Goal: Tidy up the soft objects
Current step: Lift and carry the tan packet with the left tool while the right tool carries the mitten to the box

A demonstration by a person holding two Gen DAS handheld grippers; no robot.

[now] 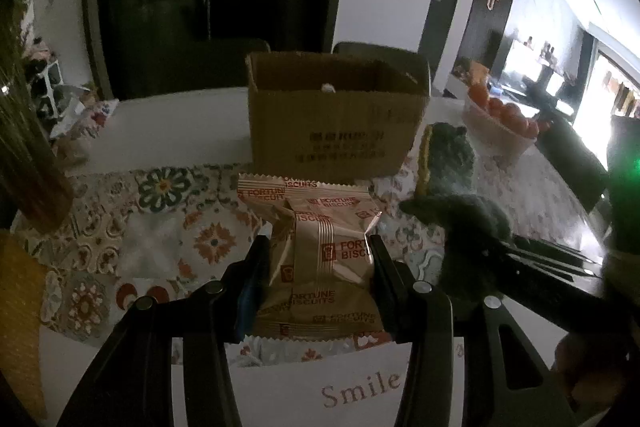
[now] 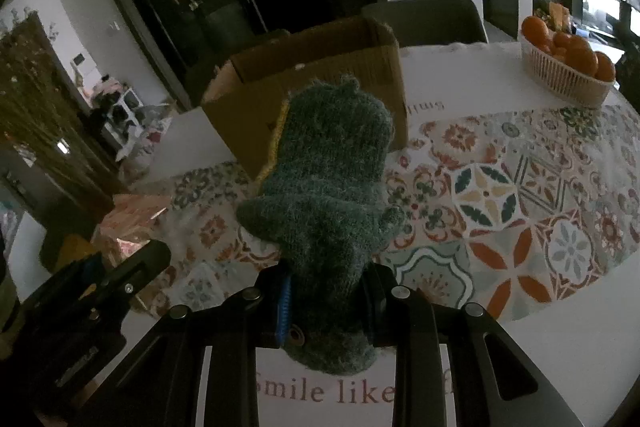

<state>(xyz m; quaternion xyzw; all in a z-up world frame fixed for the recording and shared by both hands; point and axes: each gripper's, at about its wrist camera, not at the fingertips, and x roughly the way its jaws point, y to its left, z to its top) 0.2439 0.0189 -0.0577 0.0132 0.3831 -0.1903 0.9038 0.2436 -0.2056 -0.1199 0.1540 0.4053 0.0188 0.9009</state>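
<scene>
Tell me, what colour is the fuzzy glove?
Dark green glove with a yellow edge, clearest in the right wrist view.

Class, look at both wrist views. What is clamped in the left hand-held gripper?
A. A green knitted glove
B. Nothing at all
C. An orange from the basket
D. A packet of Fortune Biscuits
D: in the left wrist view the left hand-held gripper pinches the packet of Fortune Biscuits between its fingers, while the green knitted glove sits in the right hand-held gripper.

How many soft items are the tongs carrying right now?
2: a biscuit packet clamped in the left tongs, and a green knitted glove clamped in the right tongs. The cardboard box interior is mostly hidden.
</scene>
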